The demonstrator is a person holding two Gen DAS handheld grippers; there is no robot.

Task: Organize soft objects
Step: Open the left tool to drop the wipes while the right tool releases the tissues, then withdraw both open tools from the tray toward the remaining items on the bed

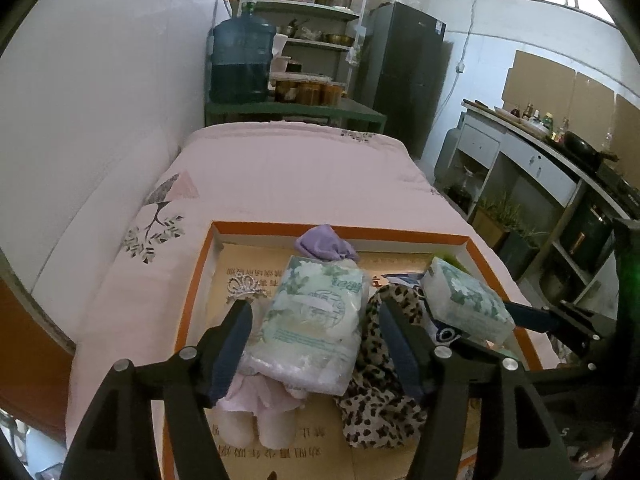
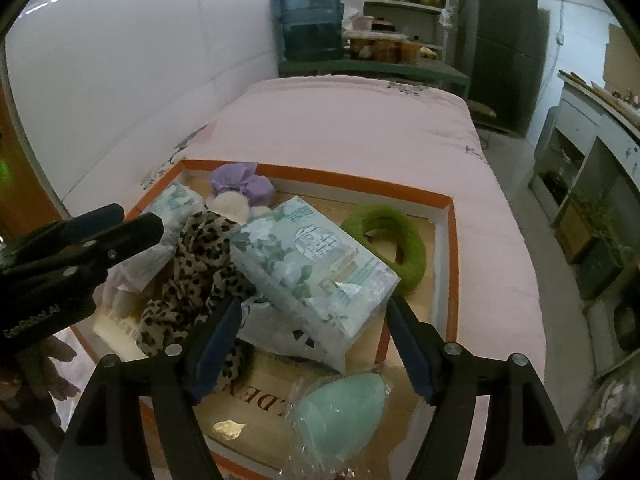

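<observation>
Both claws are spread wide. The left claw (image 1: 316,328) straddles one tissue pack (image 1: 316,316) in the tray (image 1: 192,280) on the bed; the right claw (image 2: 314,322) frames another pack (image 2: 316,264), probably for grasping.

looking down between the open blue pads of the right claw (image 2: 314,344), straddling the near end of a tilted tissue pack (image 2: 312,264). resting that pack on a leopard-print cloth (image 2: 192,264) and a white plastic bag (image 2: 280,332) inside an orange-rimmed tray (image 2: 450,240) lying on a pink bed (image 2: 360,132). showing a green ring (image 2: 396,240) beside the pack, a mint egg-shaped sponge in wrap (image 2: 340,408) near the lens, a purple cloth (image 2: 240,184) at the far rim. catching the left claw (image 2: 120,224) reaching in over a second tissue pack (image 2: 176,204), its opening not clear here.
</observation>
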